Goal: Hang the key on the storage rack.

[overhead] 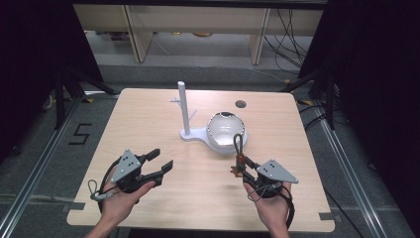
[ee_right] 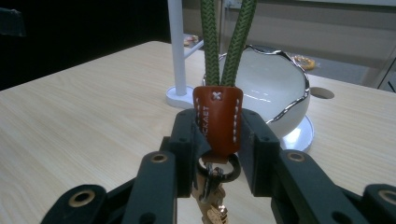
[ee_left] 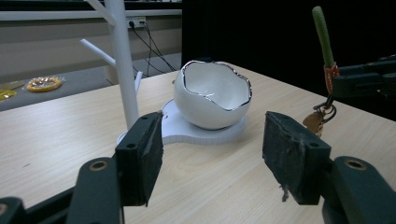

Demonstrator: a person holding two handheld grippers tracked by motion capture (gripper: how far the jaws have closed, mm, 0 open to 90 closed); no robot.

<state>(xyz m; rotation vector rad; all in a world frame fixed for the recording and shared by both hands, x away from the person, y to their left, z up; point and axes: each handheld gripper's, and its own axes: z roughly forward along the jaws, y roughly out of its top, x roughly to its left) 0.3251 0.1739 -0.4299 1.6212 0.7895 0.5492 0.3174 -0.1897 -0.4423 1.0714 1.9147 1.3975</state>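
A keychain [ee_right: 218, 122] with a green cord loop, a brown leather tab and a metal ring with keys is clamped at the tab by my right gripper [overhead: 246, 169], which is shut on it. The green loop [overhead: 238, 143] stands up in front of the white bowl [overhead: 227, 131]. The left gripper view has the keychain [ee_left: 324, 42] at its right edge. My left gripper [overhead: 161, 165] hovers over the table's left front, its jaws apart and nothing between the pads [ee_left: 147, 156]. The bowl [ee_left: 212, 95] sits on the base of a white peg stand [overhead: 183, 107].
The wooden table [overhead: 148, 124] has a round cable hole [overhead: 240, 104] at its back right. Dark curtains and tripod legs flank the table; shelving stands behind it. A hand holds each gripper at the table's front edge.
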